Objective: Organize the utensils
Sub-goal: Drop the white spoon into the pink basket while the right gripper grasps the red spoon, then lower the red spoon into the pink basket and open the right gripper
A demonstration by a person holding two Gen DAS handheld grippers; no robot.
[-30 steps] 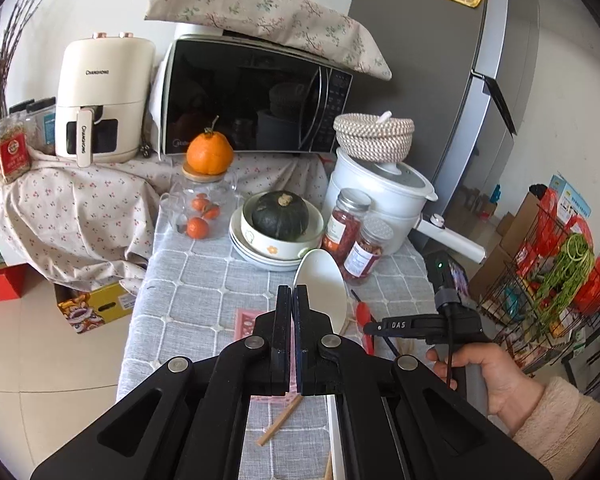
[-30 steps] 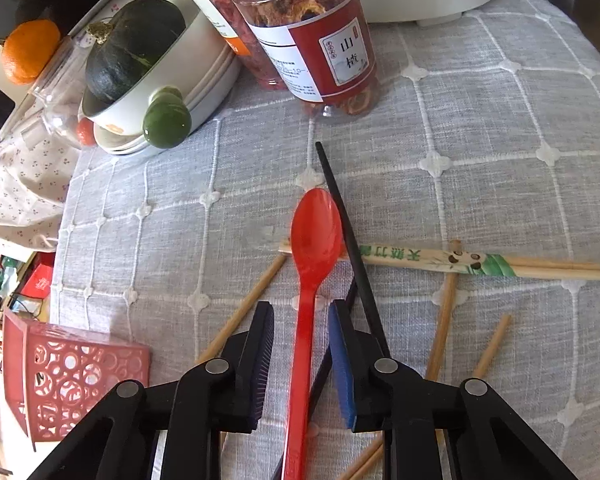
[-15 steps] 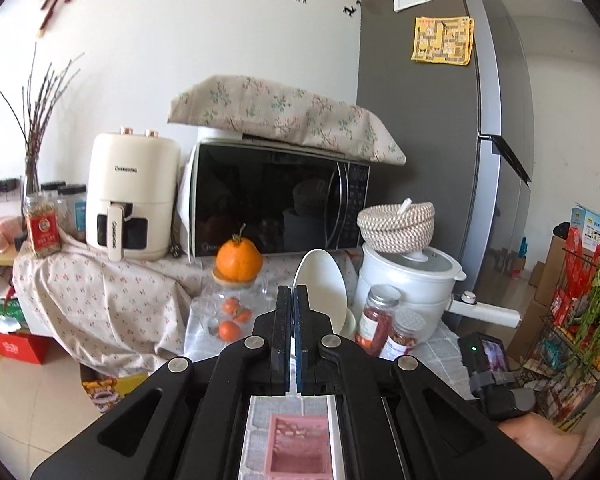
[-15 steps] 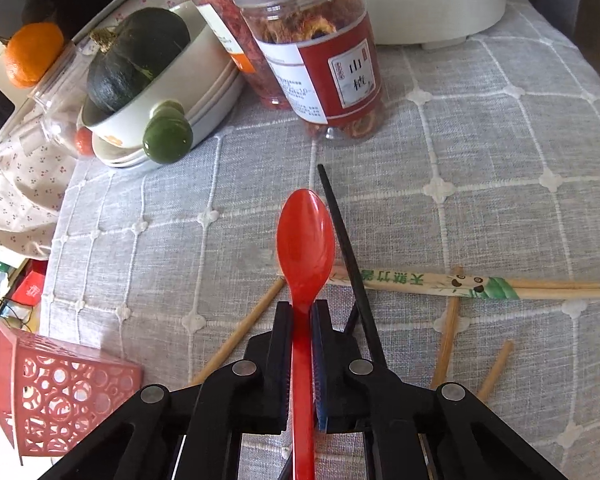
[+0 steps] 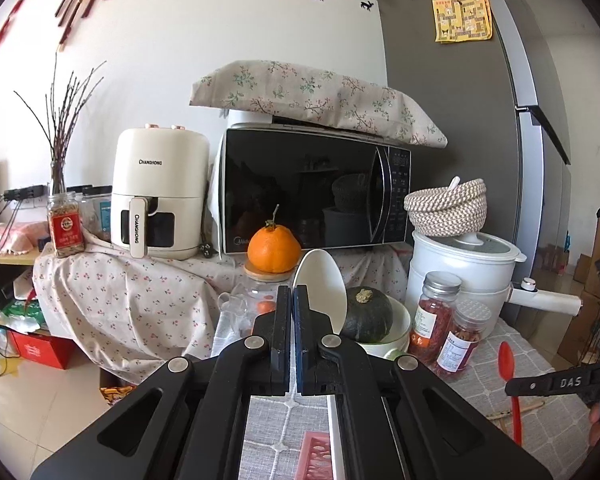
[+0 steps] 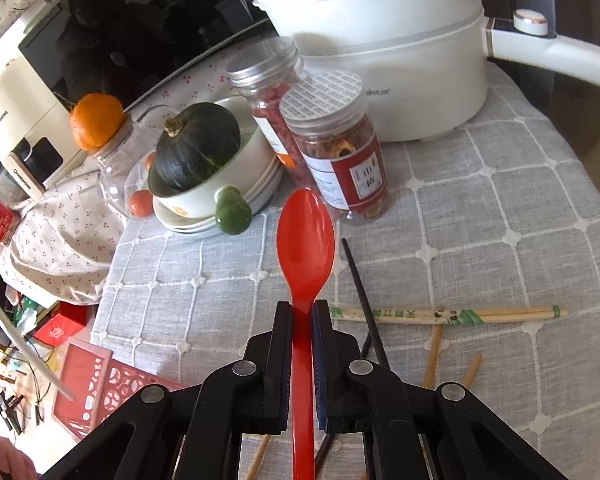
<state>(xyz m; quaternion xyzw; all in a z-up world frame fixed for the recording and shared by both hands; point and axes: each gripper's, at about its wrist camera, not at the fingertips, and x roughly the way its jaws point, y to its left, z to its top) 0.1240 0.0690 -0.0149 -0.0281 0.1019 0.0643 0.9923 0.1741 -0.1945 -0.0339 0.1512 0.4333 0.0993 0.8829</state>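
Note:
My right gripper [image 6: 301, 308] is shut on a red spoon [image 6: 305, 240] by its handle and holds it above the grey tablecloth [image 6: 500, 208], bowl forward. The red spoon also shows in the left wrist view [image 5: 507, 364]. My left gripper [image 5: 291, 292] is shut on a white spoon [image 5: 324, 284], bowl up, raised over the table. A pink openwork basket [image 6: 96, 384] lies at the table's left; it also shows under the left gripper [image 5: 314, 458]. Wooden chopsticks [image 6: 452, 314] and a black chopstick [image 6: 360, 292] lie on the cloth.
Two spice jars [image 6: 336, 140], a bowl stack with a green squash [image 6: 198, 152], a white cooker [image 6: 380, 48] and a glass jar topped by an orange [image 6: 96, 120] stand at the back. Microwave [image 5: 312, 192] and air fryer [image 5: 160, 192] stand behind.
My right gripper closed on the red spoon and lifted it off the cloth. My left gripper rose and tilted up with the white spoon.

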